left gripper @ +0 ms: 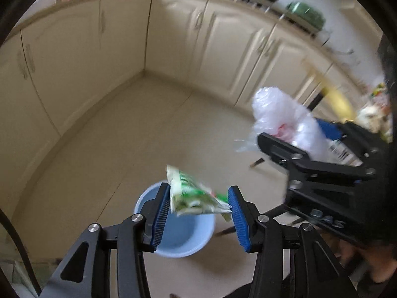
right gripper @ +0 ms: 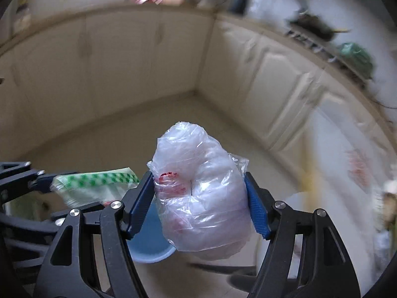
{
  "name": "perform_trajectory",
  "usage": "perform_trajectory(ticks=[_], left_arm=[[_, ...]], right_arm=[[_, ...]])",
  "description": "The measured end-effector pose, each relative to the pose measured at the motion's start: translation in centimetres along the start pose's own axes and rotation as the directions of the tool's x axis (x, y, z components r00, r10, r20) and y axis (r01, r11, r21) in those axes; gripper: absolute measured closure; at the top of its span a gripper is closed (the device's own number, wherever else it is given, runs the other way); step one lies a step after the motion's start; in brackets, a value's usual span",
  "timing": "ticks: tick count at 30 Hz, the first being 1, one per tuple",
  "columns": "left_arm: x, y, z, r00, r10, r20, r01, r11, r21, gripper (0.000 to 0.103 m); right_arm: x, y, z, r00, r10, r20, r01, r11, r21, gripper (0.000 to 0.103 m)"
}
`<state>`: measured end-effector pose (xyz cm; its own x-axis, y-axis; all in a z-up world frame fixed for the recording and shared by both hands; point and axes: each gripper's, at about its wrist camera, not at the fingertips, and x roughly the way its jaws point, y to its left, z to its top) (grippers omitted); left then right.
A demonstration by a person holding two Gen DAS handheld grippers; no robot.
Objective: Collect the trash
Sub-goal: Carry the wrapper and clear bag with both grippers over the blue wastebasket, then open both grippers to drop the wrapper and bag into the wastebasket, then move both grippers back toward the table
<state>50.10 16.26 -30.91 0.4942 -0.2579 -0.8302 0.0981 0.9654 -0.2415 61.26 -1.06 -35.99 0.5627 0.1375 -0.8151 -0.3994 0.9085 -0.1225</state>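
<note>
The left gripper [left gripper: 198, 213] pinches a crumpled green-and-white wrapper [left gripper: 193, 196] above a pale blue bucket [left gripper: 188, 238]; at two o'clock, the right gripper [right gripper: 198, 198] pinches a bunched clear plastic bag [right gripper: 201, 188] with red print.

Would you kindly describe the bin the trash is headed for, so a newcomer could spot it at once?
Start at the corner where the cream cabinets meet, then come forward across the pale tiled floor. There stands a round light-blue bucket, open-topped, under the green-and-white wrapper. It is the only blue container on the floor.
</note>
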Motion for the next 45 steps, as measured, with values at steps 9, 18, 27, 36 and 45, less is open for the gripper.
perform_trajectory(ticks=[9,18,27,36,45], left_arm=[[10.3,2.7,-1.8,0.978,-0.033,-0.206,0.019,0.997,-0.07,0.095],[13.4,5.1,-1.5,0.956,0.043,-0.289,-0.075,0.992,-0.101,0.074],[5.9,4.0,-1.4,0.943,0.243,-0.226,-0.271,0.957,-0.104,0.056],[-10.3,-0.5,-1.7,0.914,0.397,0.085,-0.384,0.913,-0.135,0.054],[-23.1,-16.8,-5.5,0.752,0.367,0.547,-0.387,0.918,-0.084,0.009]], right_arm=[[11.5,2.8,-3.6,0.944,0.213,-0.25,-0.196,0.976,0.09,0.036],[17.4,0.0,-4.9,0.86,0.383,-0.339,-0.278,0.906,0.318,0.018],[14.2,-0.3,-3.4,0.866,0.396,-0.305,-0.311,0.905,0.291,0.005],[-0.5,2.6,0.2,0.955,0.289,-0.067,-0.279,0.952,0.127,0.001],[-18.3,-0.1,-0.8,0.946,-0.001,0.323,0.001,1.0,0.0,0.0]])
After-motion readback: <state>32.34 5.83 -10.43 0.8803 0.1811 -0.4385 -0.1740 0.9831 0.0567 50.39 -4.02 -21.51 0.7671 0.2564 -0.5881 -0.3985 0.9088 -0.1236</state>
